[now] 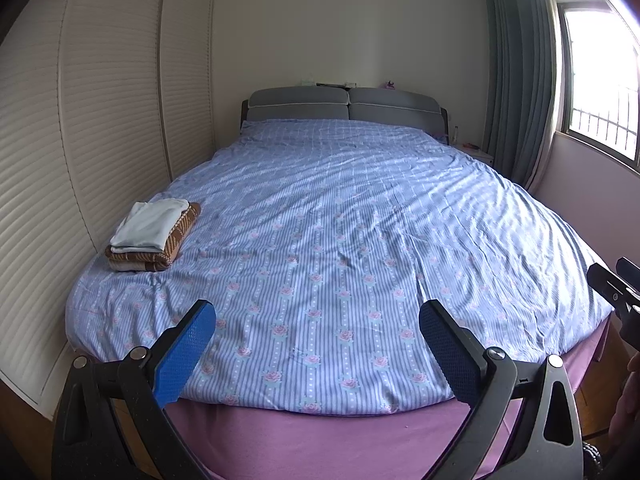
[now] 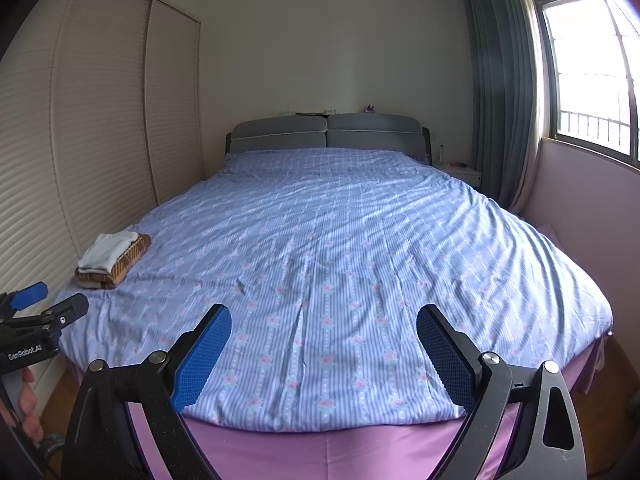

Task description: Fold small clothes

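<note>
Right now both claws are wide apart and hold nothing — the left claw [image 1: 316, 344] and the right claw [image 2: 324, 352] hang over the foot of the bed [image 1: 340, 220]. The folded clothes [image 1: 154, 236] sit in a pile far off by the left edge. Reaching that far could knock the pile over. No loose clothes show — maybe they are out of view.

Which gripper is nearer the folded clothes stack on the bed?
Left. The left gripper is open at the bed's foot, on the folded stack's side; the right gripper, also open, is farther right.
</note>
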Action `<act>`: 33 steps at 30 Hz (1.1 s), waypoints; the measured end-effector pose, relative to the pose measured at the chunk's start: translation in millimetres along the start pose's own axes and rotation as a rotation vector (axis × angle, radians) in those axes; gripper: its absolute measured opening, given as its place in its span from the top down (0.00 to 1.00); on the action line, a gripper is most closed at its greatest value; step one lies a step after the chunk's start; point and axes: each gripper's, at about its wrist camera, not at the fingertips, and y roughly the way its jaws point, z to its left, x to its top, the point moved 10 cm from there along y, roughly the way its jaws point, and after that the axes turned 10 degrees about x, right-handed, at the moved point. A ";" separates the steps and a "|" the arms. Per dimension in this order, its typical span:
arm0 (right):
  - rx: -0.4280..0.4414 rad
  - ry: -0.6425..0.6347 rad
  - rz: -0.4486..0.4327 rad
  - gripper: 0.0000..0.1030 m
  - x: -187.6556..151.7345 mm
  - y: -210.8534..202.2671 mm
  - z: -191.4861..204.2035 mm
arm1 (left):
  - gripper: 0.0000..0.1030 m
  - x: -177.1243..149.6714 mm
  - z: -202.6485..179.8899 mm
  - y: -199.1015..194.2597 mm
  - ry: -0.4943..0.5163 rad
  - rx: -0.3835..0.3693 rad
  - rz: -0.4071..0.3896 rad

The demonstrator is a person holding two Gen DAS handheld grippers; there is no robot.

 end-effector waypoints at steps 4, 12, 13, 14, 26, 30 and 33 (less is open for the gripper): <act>0.005 -0.005 -0.002 0.08 0.7 0.2 -1.2 | 0.00 0.2 0.4 0.4 0.005 0.000 -0.001; 0.006 -0.007 -0.001 0.08 1.0 0.3 -0.9 | 0.00 0.6 1.5 2.4 0.007 -0.005 -0.001; 0.006 -0.006 -0.002 0.08 0.9 0.2 -0.5 | 0.00 0.4 0.6 1.9 0.006 -0.004 0.001; 0.005 -0.007 -0.001 0.08 0.8 0.2 -0.3 | 0.00 0.3 0.5 1.8 0.005 -0.004 0.002; 0.010 -0.006 0.003 0.08 -0.2 0.8 -2.1 | 0.00 -3.3 2.4 4.5 0.003 0.004 0.013; 0.010 -0.004 0.001 0.08 -0.2 1.1 -4.4 | 0.00 -5.2 -1.2 5.7 0.015 0.006 0.018; 0.012 -0.004 0.002 0.08 -0.3 1.2 -4.5 | 0.00 -7.5 -3.5 8.7 0.011 -0.006 0.036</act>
